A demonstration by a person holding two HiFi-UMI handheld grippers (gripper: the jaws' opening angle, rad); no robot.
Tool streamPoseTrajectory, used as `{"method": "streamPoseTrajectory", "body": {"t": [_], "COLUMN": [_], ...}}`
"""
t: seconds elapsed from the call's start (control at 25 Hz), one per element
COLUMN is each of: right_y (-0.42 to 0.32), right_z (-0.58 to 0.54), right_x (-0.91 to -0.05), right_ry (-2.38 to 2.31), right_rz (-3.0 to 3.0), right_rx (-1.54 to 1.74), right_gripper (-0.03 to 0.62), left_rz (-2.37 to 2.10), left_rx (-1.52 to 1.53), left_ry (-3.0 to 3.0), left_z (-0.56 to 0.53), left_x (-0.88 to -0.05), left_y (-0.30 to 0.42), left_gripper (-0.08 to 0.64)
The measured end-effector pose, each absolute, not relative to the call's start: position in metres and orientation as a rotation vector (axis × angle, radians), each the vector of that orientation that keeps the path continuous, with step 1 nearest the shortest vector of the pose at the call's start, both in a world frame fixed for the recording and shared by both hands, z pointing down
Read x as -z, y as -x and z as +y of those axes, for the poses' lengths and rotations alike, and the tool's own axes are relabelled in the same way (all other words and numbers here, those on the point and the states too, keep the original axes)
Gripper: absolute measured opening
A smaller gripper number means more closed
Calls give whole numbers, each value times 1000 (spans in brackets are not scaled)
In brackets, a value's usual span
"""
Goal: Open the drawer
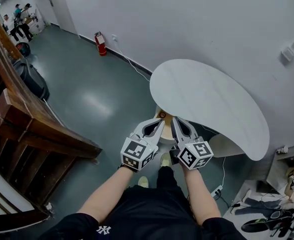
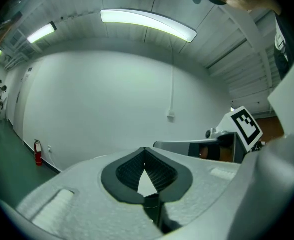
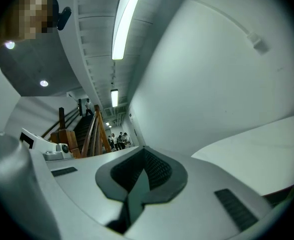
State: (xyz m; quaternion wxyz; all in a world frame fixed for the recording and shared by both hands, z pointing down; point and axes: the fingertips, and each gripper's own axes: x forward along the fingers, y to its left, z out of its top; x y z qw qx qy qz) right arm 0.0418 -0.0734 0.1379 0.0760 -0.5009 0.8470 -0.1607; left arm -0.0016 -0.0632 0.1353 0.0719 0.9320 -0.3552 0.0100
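Note:
Both grippers are held side by side at chest height, pointing level over the near edge of a white oval table [image 1: 207,99]. My left gripper [image 1: 161,121] is shut with nothing between its pads [image 2: 144,150]. My right gripper [image 1: 176,120] is also shut and empty [image 3: 143,150]. A pale wooden piece with a small round brown spot [image 1: 162,115] shows just under the tabletop beyond the fingertips; I cannot tell whether it is the drawer. Each gripper view looks at the white wall, and the right gripper's marker cube [image 2: 247,126] shows beside the left one.
A wooden stair railing [image 1: 31,129] runs along the left. A red fire extinguisher [image 1: 100,43] stands by the far wall, with a black bag [image 1: 31,79] on the floor. A power strip [image 1: 217,190], cables and shoes [image 1: 272,211] lie at lower right. People stand far off [image 1: 16,21].

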Motion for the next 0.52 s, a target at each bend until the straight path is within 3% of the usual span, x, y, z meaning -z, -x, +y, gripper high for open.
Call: {"method": "streamPoseTrajectory", "body": {"t": [0.52], "right_y": [-44], "right_z": [-80], "right_x": [-141], "right_ry": [1519], "right_rz": [2548], "right_rx": [476], "right_gripper": [15], "left_rz": [-1080], "left_rx": [-18], "left_ry": [-2790], "left_z": [-71], "left_x": [-139], "left_y": [0], "left_gripper": [8]}}
